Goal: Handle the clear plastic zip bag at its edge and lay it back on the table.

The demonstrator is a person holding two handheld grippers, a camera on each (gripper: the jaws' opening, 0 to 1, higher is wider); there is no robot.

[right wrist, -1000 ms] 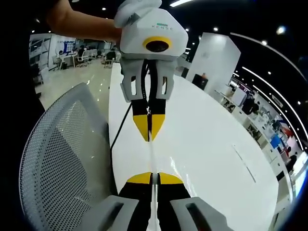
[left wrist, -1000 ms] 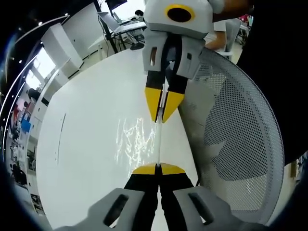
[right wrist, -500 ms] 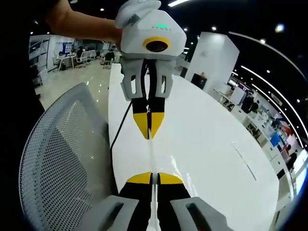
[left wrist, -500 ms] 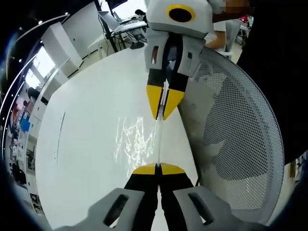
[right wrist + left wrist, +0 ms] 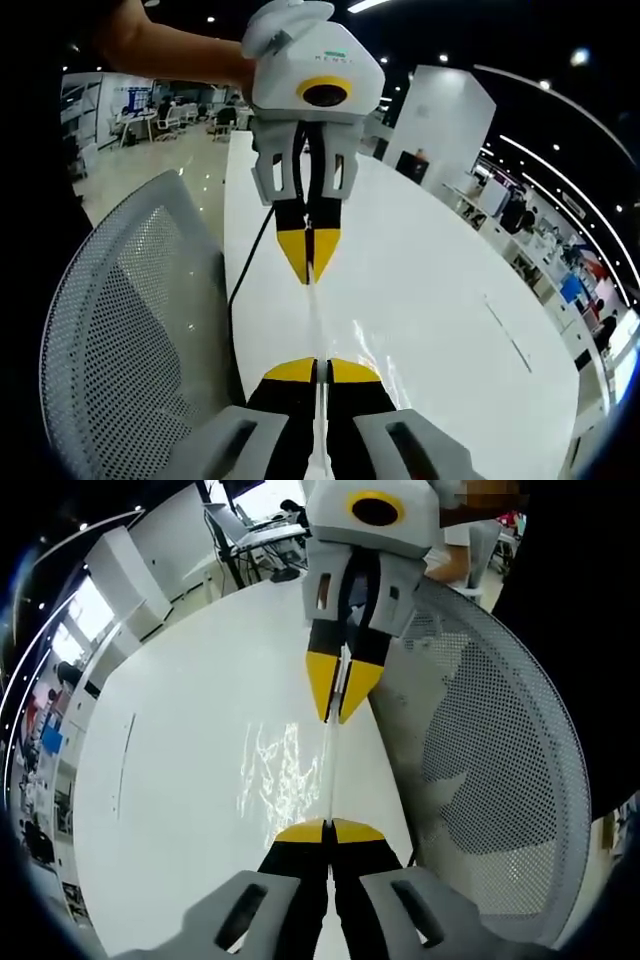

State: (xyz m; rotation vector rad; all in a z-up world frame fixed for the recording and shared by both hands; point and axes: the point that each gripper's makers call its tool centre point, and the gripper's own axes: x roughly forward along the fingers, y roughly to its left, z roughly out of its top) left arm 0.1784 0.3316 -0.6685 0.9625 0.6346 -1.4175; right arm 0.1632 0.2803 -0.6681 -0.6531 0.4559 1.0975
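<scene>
Above the white table [image 5: 180, 740], both hand-held grippers [image 5: 329, 827] [image 5: 322, 365] still pinch the clear bag's [image 5: 330, 770] edge, slightly farther apart.

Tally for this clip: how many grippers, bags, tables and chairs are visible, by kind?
Yellow-tipped two-jaw grippers: 2 (left gripper, right gripper)
Clear plastic zip bag, stretched edge-on between them: 1
White table: 1
Grey mesh-backed chair: 1
Total: 5

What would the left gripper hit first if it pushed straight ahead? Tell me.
The left gripper, shut on the bag edge, points straight at the right gripper, which pinches the same edge. It would probably meet that first, buckling the bag between them. The gap's depth is unclear.
</scene>
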